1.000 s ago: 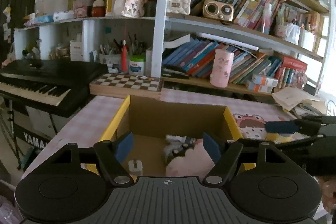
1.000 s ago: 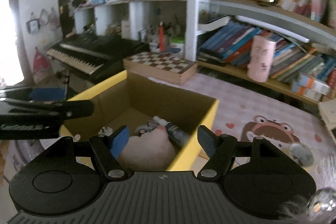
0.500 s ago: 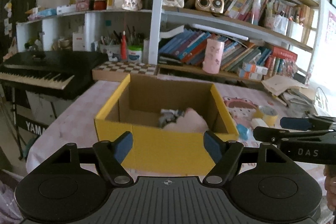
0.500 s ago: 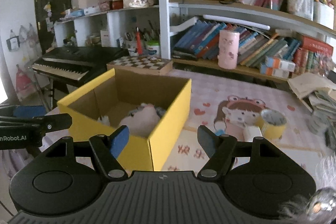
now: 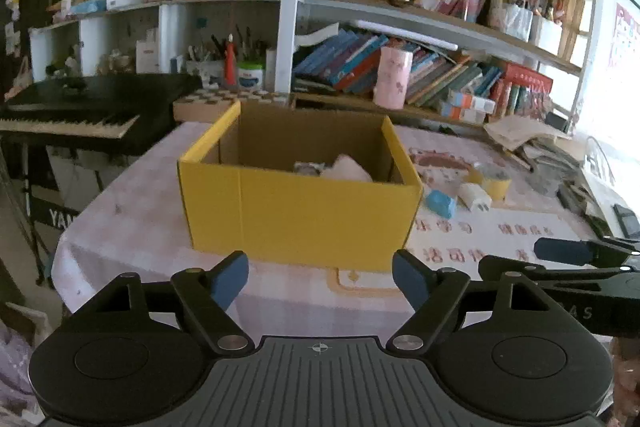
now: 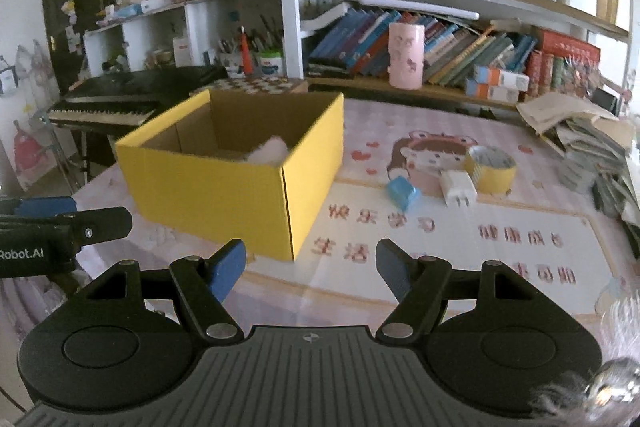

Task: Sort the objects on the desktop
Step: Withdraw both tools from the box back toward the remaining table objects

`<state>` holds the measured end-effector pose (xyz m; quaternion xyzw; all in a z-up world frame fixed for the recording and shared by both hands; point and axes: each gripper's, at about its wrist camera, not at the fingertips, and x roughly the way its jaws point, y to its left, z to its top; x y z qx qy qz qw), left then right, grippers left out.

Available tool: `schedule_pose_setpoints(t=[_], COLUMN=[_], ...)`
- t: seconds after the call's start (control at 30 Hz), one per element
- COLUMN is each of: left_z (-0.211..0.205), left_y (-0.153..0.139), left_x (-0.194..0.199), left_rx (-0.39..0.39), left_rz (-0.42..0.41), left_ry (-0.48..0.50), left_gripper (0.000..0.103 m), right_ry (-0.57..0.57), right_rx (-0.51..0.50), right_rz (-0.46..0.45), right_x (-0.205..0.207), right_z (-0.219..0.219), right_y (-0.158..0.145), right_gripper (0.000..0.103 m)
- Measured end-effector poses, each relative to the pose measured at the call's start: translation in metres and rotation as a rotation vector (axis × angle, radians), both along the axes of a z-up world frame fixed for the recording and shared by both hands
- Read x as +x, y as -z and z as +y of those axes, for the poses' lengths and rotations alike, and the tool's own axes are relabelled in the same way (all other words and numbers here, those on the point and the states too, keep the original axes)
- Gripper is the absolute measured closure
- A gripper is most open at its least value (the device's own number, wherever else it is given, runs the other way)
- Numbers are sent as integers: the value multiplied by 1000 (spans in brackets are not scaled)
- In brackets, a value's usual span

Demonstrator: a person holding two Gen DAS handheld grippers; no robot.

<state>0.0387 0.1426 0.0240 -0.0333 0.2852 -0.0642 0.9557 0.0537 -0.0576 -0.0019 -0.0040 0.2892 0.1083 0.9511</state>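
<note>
A yellow cardboard box [image 5: 300, 211] [image 6: 224, 195] stands on the pink tablecloth, with a pink plush [image 5: 348, 169] [image 6: 270, 149] and other small items inside. To its right lie a blue block [image 6: 402, 191] [image 5: 440, 203], a white charger plug [image 6: 458, 187] [image 5: 474, 197] and a yellow tape roll [image 6: 490, 169] [image 5: 494, 181]. My left gripper [image 5: 320, 279] is open and empty, held back from the box's front. My right gripper [image 6: 310, 267] is open and empty, near the box's front right corner.
A black keyboard piano [image 5: 80, 115] stands to the left of the table. A checkered wooden board [image 6: 260, 85] lies behind the box. Bookshelves and a pink cup [image 6: 406, 55] are at the back. A pile of papers [image 6: 588, 131] lies at the right.
Both grippers have pulled back and away from above the box toward the table's front edge. The box and loose items now appear farther off. Both stay open and empty.
</note>
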Motion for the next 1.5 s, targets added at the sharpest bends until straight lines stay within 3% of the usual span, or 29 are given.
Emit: schedule_pose_setpoints(t=[0.33,0.67,1.5], left_z=[-11,-15,-74], left_y=[21,25,43], left_x=[-31,-35,0], left_rx=[42,47,27], left_rz=[49,72,143], left_ry=[-33,13,264], left_gripper=[19,16,16], right_ry=[22,31,253], right_rx=[-40,-43,-61], right_rz=[18,33,143], right_x=[-28,-35,-40], right_z=[6,5,-48], right_y=[15,16,30], right_gripper=[33,29,25])
